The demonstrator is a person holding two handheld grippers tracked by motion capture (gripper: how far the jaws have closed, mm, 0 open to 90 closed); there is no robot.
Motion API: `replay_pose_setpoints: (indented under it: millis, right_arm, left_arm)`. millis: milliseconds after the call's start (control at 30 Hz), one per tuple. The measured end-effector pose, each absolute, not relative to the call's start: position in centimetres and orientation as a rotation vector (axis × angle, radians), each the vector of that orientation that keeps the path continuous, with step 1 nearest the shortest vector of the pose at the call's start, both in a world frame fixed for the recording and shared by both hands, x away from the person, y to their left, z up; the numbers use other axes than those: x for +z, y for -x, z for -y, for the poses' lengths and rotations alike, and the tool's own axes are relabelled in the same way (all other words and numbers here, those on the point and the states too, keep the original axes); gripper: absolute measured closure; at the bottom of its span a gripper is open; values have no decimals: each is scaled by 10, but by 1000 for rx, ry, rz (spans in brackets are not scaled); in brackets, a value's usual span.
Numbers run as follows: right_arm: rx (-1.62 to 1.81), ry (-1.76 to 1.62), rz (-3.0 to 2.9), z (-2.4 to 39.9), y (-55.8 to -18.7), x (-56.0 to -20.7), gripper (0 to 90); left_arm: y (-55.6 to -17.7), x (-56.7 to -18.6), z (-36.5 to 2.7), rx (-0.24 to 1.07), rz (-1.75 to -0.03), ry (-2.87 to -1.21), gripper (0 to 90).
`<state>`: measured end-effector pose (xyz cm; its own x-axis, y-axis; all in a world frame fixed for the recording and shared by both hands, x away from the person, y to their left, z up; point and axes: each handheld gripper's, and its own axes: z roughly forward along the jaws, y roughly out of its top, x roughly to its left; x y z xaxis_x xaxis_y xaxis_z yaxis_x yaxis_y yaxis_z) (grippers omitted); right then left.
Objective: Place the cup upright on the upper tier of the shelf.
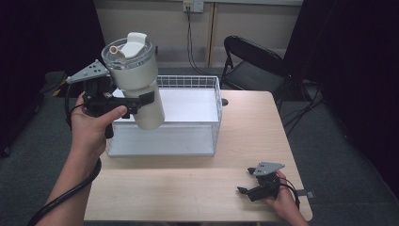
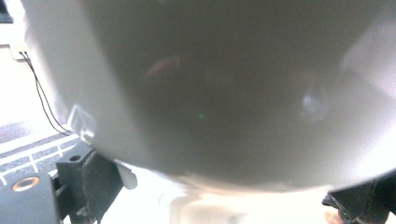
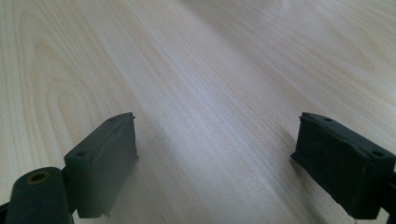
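Observation:
A white tumbler [image 1: 137,80] with a clear lid and a white flip spout hangs tilted in the air over the left end of the white wire basket [image 1: 207,82]. My left gripper [image 1: 140,100] is shut on the tumbler's body, jaws on either side. In the left gripper view the tumbler's wall [image 2: 224,93] looms close and blurred, with a black jaw at each lower corner. My right gripper [image 1: 244,190] rests low on the table near the front right corner, open. In the right gripper view its two black pads [image 3: 105,158] stand wide apart over bare wood, nothing between them.
The wire basket sits on the far half of the light wooden table [image 1: 188,193]. A black folding chair [image 1: 251,66] stands behind the table at the right. Cables run down the back wall and across the grey floor.

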<state>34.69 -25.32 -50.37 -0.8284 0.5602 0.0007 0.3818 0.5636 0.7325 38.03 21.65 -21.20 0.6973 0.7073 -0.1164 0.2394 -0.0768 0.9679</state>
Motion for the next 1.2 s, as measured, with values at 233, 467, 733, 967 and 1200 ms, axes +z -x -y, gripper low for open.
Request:
replay_pose_setpoints:
  millis: [233, 467, 733, 967, 1200]
  right_arm:
    - [1122, -786, -2567, 253, -347, -504, 120]
    - [1122, -786, -2567, 253, -347, -504, 120]
    - [1119, -787, -2566, 253, -347, -504, 120]
    - [1119, -786, -2566, 253, -347, -504, 120]
    - [1119, -786, -2566, 253, -347, -504, 120]
  left_arm:
    - [-386, -207, -215, 478, -786, -1638, 92]
    - [-391, -205, -214, 496, -799, -1640, 92]
    - [-399, -210, -213, 511, -815, -1646, 92]
    - [-407, -213, -214, 526, -830, -1638, 92]
    - [-414, -214, -214, 545, -846, -1645, 93]
